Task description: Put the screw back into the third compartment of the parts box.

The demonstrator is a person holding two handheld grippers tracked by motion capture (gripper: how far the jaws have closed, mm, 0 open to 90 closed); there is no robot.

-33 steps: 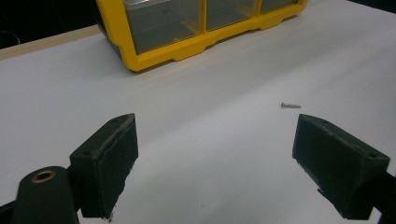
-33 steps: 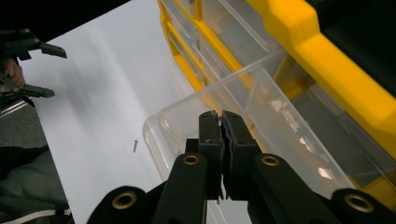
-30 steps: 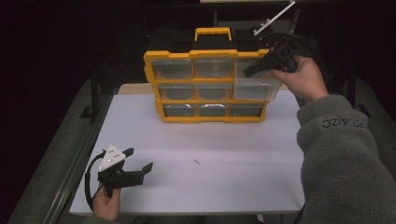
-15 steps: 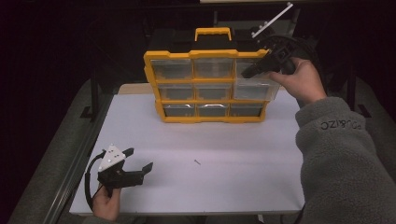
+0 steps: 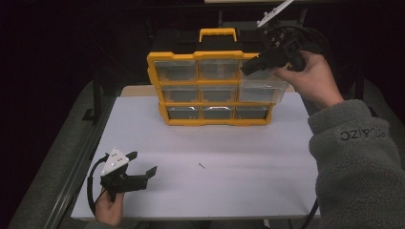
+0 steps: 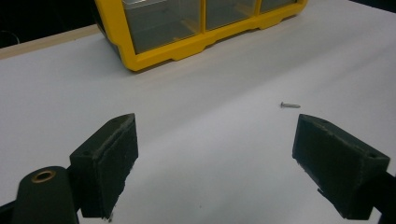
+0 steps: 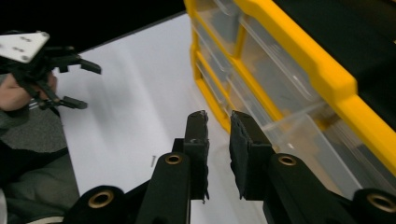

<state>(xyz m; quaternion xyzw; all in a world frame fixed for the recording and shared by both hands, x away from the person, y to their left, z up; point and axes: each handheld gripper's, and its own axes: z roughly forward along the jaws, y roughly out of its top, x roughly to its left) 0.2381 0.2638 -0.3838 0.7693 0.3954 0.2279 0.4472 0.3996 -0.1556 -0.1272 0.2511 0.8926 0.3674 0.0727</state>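
Lifted slightly since a second ago, the right gripper (image 5: 248,68) hangs at the upper right drawer (image 5: 260,88) of the yellow organizer (image 5: 157,86), its jaws just opened to a narrow empty gap. Beside the organizer's front, a small screw (image 5: 202,166) lies on the bench (image 5: 267,167). The left gripper (image 5: 143,164) rests wide open. Widen the jaws fully before the next grasp.

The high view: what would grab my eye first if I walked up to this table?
Probably the yellow drawer organizer standing upright at the back of the white table, with clear bins and a carry handle on top. Next, the right gripper, held up at its top right corner; its jaws have just been opening, a narrow gap with nothing between them. A tiny screw lies alone mid-table, near the wide-open left gripper.
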